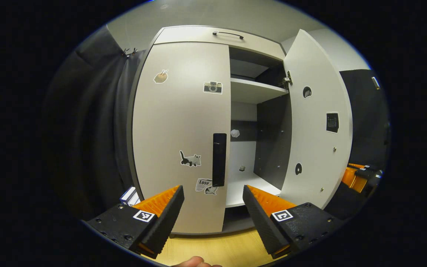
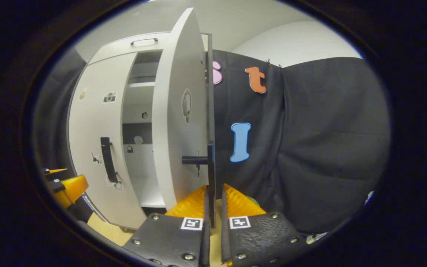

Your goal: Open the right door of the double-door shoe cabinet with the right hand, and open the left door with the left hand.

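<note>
Right door (image 1: 315, 122) of the shoe cabinet (image 1: 198, 35) stands swung wide, shelves exposed. Our right gripper (image 2: 213, 202) has its fingers pressed together on the door's handle (image 2: 210, 174) — pinched at the free edge, we judge, because that is where a pull gives most swing. Left door (image 1: 182, 133) remains flush and closed. Our left gripper (image 1: 213, 194) hovers before it, fingers spread apart, lined up either side of the dark vertical handle (image 1: 219, 159) but not touching — likely positioned to close on it next.
</note>
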A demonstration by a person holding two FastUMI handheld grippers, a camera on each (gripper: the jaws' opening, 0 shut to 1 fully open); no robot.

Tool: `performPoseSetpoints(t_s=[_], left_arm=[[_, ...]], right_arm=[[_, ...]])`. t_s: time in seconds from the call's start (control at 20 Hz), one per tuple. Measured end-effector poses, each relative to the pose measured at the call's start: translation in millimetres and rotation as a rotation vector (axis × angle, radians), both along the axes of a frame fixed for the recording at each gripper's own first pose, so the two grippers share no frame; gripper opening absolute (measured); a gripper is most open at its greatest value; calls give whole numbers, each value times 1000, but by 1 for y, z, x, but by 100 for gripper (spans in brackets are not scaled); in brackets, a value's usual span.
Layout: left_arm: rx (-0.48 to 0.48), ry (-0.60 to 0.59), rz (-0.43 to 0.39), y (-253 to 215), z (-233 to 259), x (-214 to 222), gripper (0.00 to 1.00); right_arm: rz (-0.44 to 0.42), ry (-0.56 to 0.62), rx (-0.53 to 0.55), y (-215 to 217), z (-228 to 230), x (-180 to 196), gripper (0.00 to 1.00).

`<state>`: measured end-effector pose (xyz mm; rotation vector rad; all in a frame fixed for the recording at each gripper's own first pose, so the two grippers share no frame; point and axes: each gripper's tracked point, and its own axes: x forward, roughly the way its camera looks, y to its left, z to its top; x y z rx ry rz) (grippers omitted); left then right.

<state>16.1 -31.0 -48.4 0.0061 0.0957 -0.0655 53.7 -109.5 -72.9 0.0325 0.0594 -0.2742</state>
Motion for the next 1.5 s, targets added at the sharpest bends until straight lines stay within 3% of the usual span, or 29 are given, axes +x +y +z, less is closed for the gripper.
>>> performPoseSetpoints(t_s=[0.4, 1.05, 1.35, 1.5], left_arm=[[-15, 7, 22, 4, -5, 16, 99], [40, 40, 106, 0, -19, 94, 99], [60, 26, 130, -8, -19, 120, 99], [73, 4, 137, -11, -12, 128, 96]], right_arm=[[43, 10, -9, -17, -1, 2, 11], [175, 16, 2, -48, -3, 4, 11], [137, 26, 11, -81, -7, -9, 11], [156, 39, -16, -77, -13, -11, 11]])
